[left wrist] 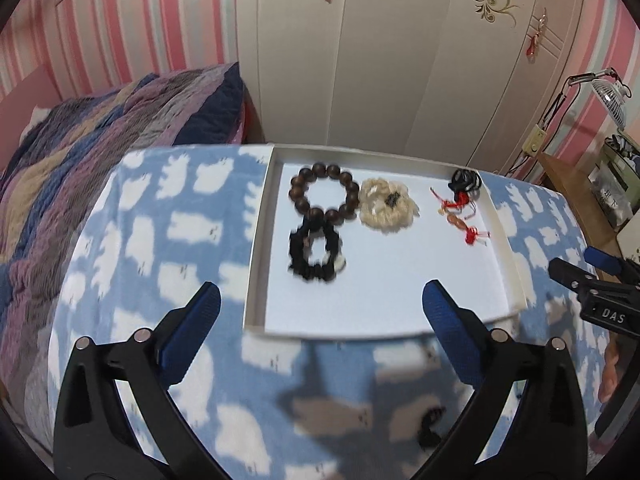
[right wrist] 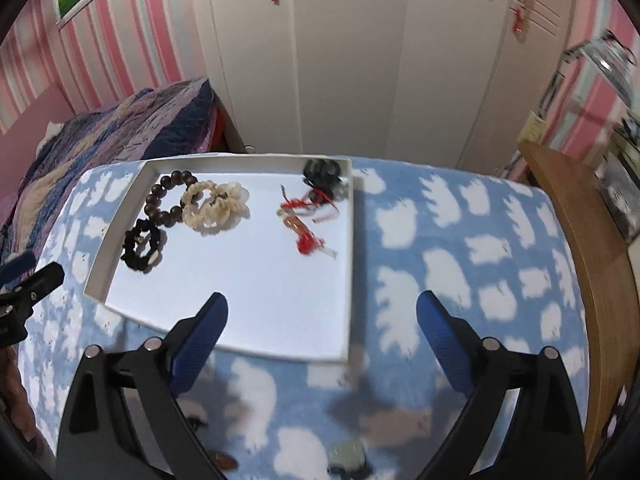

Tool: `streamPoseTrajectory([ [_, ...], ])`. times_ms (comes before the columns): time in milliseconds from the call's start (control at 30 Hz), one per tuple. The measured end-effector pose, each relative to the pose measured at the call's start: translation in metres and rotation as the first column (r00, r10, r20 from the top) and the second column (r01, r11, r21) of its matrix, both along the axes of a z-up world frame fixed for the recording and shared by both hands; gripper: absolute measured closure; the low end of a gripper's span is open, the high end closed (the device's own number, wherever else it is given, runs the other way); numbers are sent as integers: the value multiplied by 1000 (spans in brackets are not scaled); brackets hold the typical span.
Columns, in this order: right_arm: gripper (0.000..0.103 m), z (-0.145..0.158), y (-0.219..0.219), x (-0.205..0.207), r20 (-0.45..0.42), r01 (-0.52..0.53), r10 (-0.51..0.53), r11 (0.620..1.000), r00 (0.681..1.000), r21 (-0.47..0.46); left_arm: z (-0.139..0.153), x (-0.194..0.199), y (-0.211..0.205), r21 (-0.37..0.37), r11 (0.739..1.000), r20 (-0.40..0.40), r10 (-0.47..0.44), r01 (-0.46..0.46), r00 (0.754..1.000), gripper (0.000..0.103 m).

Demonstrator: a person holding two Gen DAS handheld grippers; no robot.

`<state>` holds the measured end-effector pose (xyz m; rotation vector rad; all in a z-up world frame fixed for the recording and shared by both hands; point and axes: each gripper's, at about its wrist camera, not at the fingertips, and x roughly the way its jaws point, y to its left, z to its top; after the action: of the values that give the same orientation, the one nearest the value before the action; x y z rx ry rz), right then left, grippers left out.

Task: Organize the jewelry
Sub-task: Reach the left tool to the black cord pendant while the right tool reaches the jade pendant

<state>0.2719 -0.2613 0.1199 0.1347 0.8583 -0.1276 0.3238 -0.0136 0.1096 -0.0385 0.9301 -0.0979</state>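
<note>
A white tray (left wrist: pixel 260 240) lies on the blue cloud-print cloth; it also shows in the right wrist view (right wrist: pixel 348 280). In it lie a brown wooden bead bracelet (left wrist: pixel 325 198) (right wrist: pixel 162 198), a black scrunchie (left wrist: pixel 316 254) (right wrist: pixel 142 250), a cream scrunchie (left wrist: pixel 386 208) (right wrist: pixel 214 204), a red tassel charm (left wrist: pixel 460 218) (right wrist: pixel 302 220) and black hair ties (left wrist: pixel 464 180) (right wrist: pixel 322 170). My left gripper (left wrist: pixel 320 308) is open and empty above the tray's near edge. My right gripper (right wrist: pixel 322 320) is open and empty over the tray's near right corner. A pale green item (right wrist: pixel 348 454) and a small black item (left wrist: pixel 430 426) lie on the cloth near me.
A bed with a patchwork quilt (left wrist: pixel 120 140) stands on the left. A white wardrobe (left wrist: pixel 380 60) stands behind the table. A wooden desk (right wrist: pixel 592 260) with clutter is on the right. My right gripper shows at the right edge of the left wrist view (left wrist: pixel 592 284).
</note>
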Motion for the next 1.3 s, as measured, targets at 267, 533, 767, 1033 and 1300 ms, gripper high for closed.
streamPoseTrajectory([
  [267,8,-22,-14,-61,2,27,-27,1000,1000,10,-15,-63,-24,55,998,-19,-19,20,1000,3],
  [533,8,-53,-35,-105,-30,30,-29,999,999,38,-45,-101,-61,75,995,-66,-59,64,996,3],
  [767,8,-72,-39,-114,-46,-11,15,996,999,85,-65,-113,-74,68,994,-73,-83,88,994,3],
  [1033,8,-100,-32,-114,-84,-19,23,998,996,58,-80,-105,-76,22,993,-105,-114,117,988,3],
  [1300,9,-108,-9,-111,-114,-82,77,996,991,-35,-99,-95,-74,-18,993,-164,-117,116,979,12],
])
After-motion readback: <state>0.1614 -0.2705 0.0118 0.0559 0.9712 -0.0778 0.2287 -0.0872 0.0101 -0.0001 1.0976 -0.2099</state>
